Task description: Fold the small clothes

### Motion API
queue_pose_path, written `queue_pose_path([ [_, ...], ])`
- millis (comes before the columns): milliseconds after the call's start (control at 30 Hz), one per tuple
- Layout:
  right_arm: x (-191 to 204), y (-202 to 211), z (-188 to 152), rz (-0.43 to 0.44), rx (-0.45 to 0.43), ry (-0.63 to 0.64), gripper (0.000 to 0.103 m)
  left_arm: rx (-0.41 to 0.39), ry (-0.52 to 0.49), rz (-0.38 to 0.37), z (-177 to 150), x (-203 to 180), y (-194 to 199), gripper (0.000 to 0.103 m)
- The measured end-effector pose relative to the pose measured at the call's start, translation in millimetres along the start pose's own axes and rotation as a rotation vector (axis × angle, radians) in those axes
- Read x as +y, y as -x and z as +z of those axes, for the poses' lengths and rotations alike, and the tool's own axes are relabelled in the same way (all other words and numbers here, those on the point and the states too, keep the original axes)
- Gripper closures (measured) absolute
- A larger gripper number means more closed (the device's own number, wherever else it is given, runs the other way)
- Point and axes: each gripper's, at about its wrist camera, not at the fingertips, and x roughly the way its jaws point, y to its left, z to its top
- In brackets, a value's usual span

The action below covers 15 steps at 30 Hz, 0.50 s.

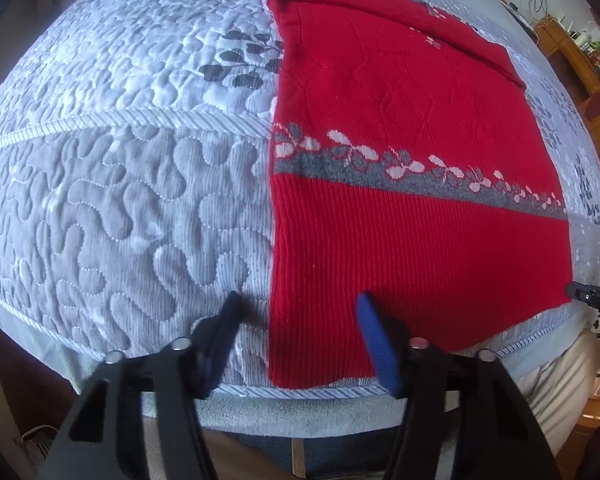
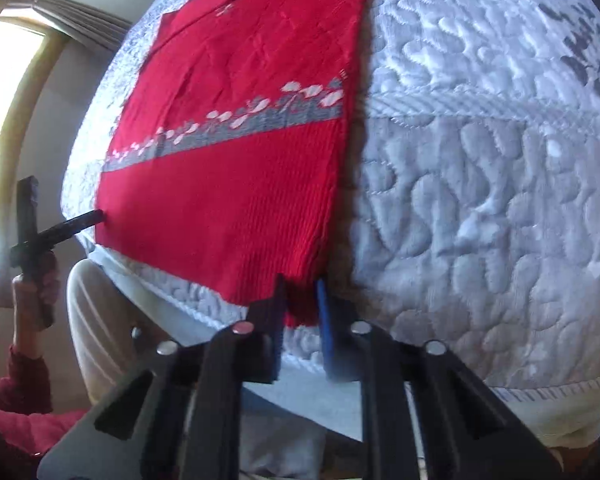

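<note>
My left tongs (image 1: 298, 300) stand half open astride the sweater's (image 1: 400, 208) near left corner, pads off it. Only the right view shows my right tongs (image 2: 300, 284) pinched shut on the near right corner. The sweater lies flat on the quilt (image 1: 120, 200), ribbed hem nearest, long axis toward 12 o'clock.

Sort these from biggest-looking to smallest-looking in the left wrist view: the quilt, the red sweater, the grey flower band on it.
1. quilt, covering most of the picture.
2. red sweater, lying flat on it.
3. grey flower band, a thin stripe across the sweater.
</note>
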Motion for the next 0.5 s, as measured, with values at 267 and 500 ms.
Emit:
queue_pose_path([
  [267, 9.5, 33.1, 10.9, 0.129, -0.084, 0.017, 0.099, -0.009, 0.089, -0.188, -13.8, 23.7, 29.5, 0.095],
  [500, 15.2, 68.4, 62.0, 0.123, -0.157, 0.044, 0.099, -0.125, 0.111, -0.240, 44.3, 33.1, 67.8, 0.095],
])
